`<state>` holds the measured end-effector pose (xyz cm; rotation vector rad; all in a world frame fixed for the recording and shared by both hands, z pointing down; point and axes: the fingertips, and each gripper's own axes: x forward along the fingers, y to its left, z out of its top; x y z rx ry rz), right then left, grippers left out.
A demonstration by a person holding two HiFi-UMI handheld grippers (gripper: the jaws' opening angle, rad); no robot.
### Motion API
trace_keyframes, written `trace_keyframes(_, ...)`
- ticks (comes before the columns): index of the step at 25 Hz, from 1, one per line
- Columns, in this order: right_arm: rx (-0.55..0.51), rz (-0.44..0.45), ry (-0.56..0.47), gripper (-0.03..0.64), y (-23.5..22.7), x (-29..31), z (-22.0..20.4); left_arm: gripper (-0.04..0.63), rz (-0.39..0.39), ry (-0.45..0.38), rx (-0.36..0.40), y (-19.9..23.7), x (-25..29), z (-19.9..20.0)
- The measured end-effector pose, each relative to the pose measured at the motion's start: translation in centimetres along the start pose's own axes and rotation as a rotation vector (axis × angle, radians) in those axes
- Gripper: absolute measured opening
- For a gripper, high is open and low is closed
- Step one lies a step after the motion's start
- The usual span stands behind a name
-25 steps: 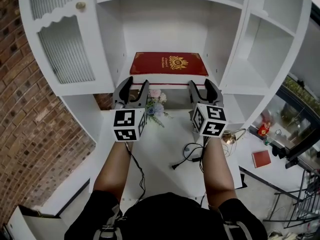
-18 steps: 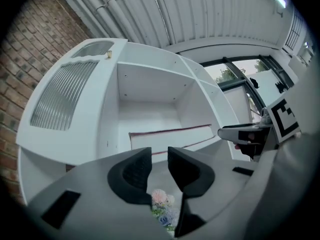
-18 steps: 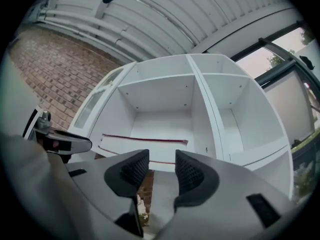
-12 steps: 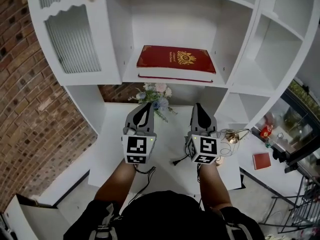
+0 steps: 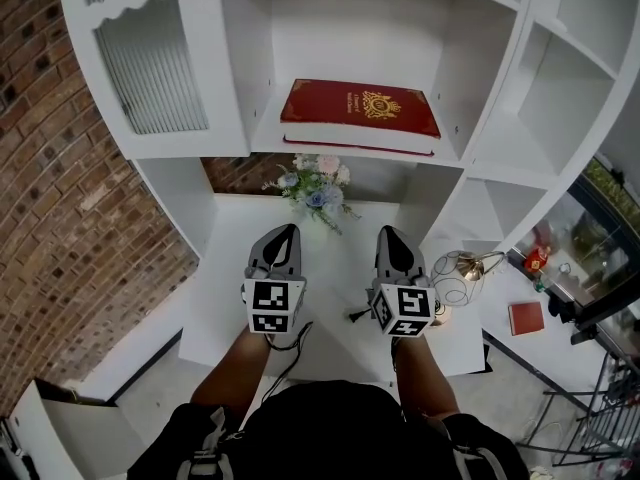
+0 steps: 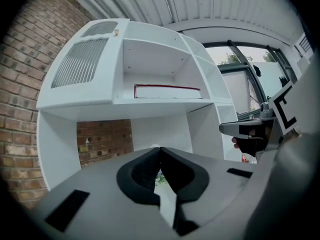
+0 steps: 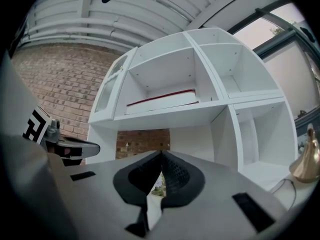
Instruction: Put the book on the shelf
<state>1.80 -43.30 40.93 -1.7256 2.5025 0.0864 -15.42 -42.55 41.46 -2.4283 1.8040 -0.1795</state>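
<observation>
A red book (image 5: 360, 108) with a gold crest lies flat on the middle shelf of the white cabinet (image 5: 470, 158). The same book (image 6: 166, 91) shows edge-on in the left gripper view, and as a thin red-topped slab (image 7: 161, 99) in the right gripper view. Both grippers hang well below the shelf, over the white desk. My left gripper (image 5: 281, 235) is shut with nothing between its jaws. My right gripper (image 5: 391, 237) is likewise shut and empty. In their own views the left gripper (image 6: 160, 150) and the right gripper (image 7: 161, 154) show their tips touching.
A small bunch of flowers (image 5: 317, 183) stands at the back of the white desk (image 5: 225, 268). A black cable (image 5: 362, 314) lies between the grippers; a gold wire ornament (image 5: 458, 272) sits to the right. A brick wall (image 5: 70, 208) is on the left. A red booklet (image 5: 523, 317) lies lower right.
Both grippers have drawn back from the shelf edge and down over the desk, and their jaws have gone from open to shut. The book stays on the shelf.
</observation>
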Motion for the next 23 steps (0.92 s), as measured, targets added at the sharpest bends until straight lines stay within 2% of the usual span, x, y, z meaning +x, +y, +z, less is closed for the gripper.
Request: trace_keyframes(23, -0.007, 0.011, 0.032, 0.013, 0.8, -0.56, -0.65, 0.014, -0.028, 0.016, -0.03, -0.85, -0.67, -0.33)
